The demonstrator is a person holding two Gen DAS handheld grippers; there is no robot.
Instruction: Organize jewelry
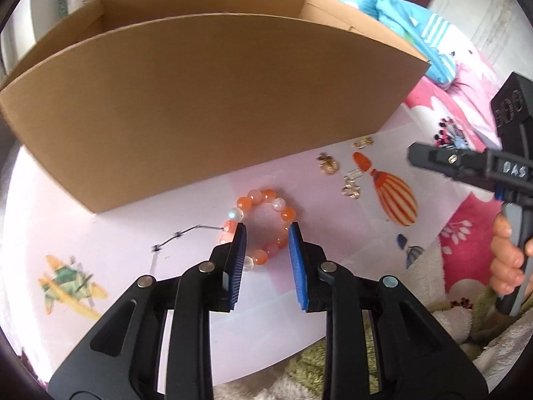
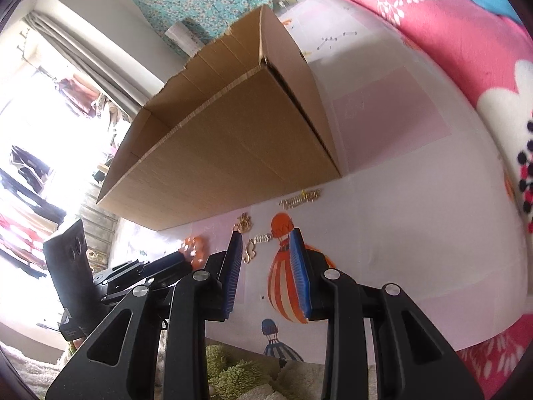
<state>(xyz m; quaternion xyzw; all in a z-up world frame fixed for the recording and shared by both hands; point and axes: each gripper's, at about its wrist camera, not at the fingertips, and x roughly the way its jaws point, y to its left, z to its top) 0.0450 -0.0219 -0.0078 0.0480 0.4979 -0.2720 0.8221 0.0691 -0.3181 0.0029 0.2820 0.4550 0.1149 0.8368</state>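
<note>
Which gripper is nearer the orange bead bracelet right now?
Left. The left gripper straddles the bracelet, jaws not yet pressing it. The right gripper hovers off to the side, over the balloon print by the gold pieces.

Bright window (image 2: 30, 106) with grey curtain (image 2: 83, 56), white wall (image 2: 110, 33), perhaps clothes hanging outside.

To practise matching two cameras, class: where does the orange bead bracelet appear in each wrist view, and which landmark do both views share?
Left wrist view: the orange bead bracelet lies low in the centre, just ahead of the jaws.
Right wrist view: only a few beads show at lower left, behind the other gripper.
Shared landmark: the cardboard box.
</note>
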